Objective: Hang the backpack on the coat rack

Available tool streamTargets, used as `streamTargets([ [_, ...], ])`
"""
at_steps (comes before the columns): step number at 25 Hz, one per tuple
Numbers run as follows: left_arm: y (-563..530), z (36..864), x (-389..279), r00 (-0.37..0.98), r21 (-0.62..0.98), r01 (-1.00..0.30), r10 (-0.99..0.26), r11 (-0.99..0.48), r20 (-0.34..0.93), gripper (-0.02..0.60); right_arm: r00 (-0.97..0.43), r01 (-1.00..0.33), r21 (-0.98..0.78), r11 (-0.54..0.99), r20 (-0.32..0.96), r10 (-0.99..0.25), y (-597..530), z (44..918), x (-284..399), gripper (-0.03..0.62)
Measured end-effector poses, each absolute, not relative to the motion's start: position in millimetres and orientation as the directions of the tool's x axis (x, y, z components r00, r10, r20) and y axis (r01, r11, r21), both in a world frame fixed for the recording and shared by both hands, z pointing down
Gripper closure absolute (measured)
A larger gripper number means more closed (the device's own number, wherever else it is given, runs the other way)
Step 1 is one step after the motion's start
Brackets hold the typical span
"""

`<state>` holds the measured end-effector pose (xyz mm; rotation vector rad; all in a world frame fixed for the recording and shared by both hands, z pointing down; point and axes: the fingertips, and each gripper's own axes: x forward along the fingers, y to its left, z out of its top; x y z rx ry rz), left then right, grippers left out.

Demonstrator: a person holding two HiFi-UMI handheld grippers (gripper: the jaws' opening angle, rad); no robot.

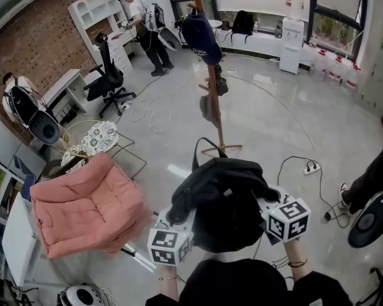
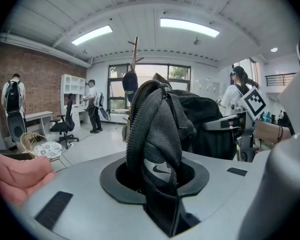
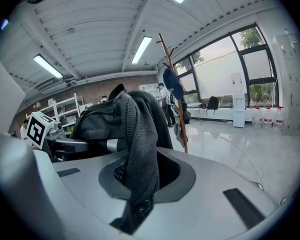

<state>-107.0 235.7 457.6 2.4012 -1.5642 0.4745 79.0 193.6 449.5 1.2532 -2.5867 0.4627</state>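
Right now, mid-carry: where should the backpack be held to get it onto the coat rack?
Grip the mesh straps, one per side, from the person's side, as the left gripper and right gripper do. The top loop then stands free at the far edge of the backpack, facing the coat rack.

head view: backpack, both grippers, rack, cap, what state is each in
backpack: off the rack, held up between both grippers
left gripper: shut on a mesh strap of the backpack
right gripper: shut on another mesh strap of the backpack
rack: upright, apart from the backpack
cap: hanging near the rack's top
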Motion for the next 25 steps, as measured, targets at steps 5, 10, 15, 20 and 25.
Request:
streamTargets([
  [5,187.3,464.1,-115.2,0.382,0.024,-0.912,-0.829,-0.408,0.409,0.457,-0.6,-0.798,-0.205,0.567,0.352,-0.718,149.3,457.6,72.0,0.557],
  [10,132.9,467.3,-124.9,0.392,0.037,-0.909,-0.819,-0.416,0.418,0.457,-0.587,-0.809,-0.205,0.552,0.353,-0.729,96.8,454.8,62.3,0.557],
  [15,81.7,463.4,-126.5,0.413,0.033,-0.898,-0.816,-0.439,0.405,0.457,-0.565,-0.824,-0.199,0.53,0.344,-0.75,49.8,451.6,61.8,0.557],
  [20,38.7,462.0,-138.0,0.43,0.018,-0.886,-0.809,-0.462,0.4,0.457,-0.545,-0.838,-0.203,0.506,0.319,-0.775,9.3,450.9,51.6,0.557],
  [25,3.2,457.0,-142.8,0.44,0.029,-0.884,-0.811,-0.466,0.386,0.457,-0.539,-0.842,-0.194,0.503,0.297,-0.788,-28.4,441.1,45.1,0.557],
])
